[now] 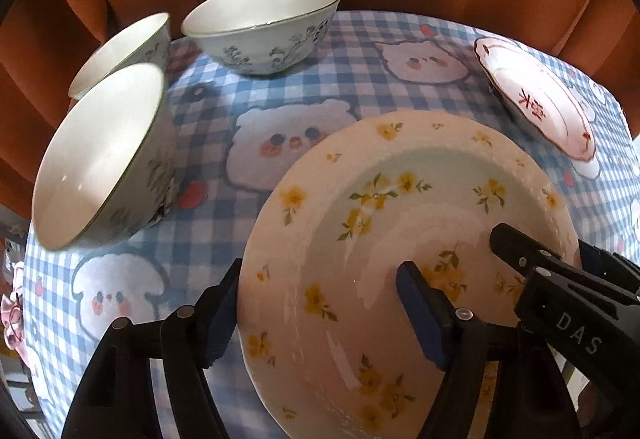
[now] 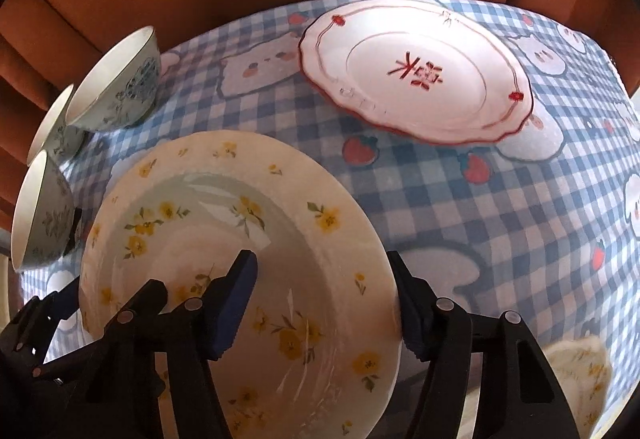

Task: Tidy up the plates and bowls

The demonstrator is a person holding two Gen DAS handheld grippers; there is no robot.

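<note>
I see soft, warm daylight with glare streaks on the yellow-flowered plate (image 1: pixel 400 239), mild blur, and heavy fisheye bending at dark corners.

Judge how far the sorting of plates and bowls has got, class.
Nothing looks stacked yet. In hand: the left gripper and right gripper each straddle an opposite rim of the yellow-flowered plate. Left: the red-trimmed plate lies alone and three bowls stand apart.
</note>
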